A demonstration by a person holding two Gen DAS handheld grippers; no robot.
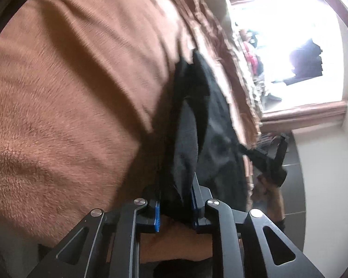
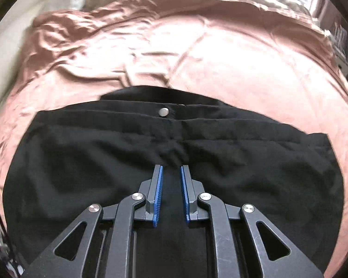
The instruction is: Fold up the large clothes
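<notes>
1. The black garment (image 2: 174, 153) lies spread on a brown blanket (image 2: 220, 53). In the right wrist view its waistband, with 1 metal button (image 2: 164, 112), sits at the garment's far edge.
2. The right gripper (image 2: 171, 173) points down over the garment, nearer than the button. Its blue-padded jaws stand narrow, with a slim gap between them. A small bunch of black cloth sits just past the tips; whether the pads pinch it I cannot tell.
3. In the left wrist view, the left gripper (image 1: 175, 205) is clamped on a fold of the same garment (image 1: 204, 120), the cloth running away from the jaws across the blanket (image 1: 81, 81).
4. Beyond the garment's far end, a bright window (image 1: 290, 46) shows.
</notes>
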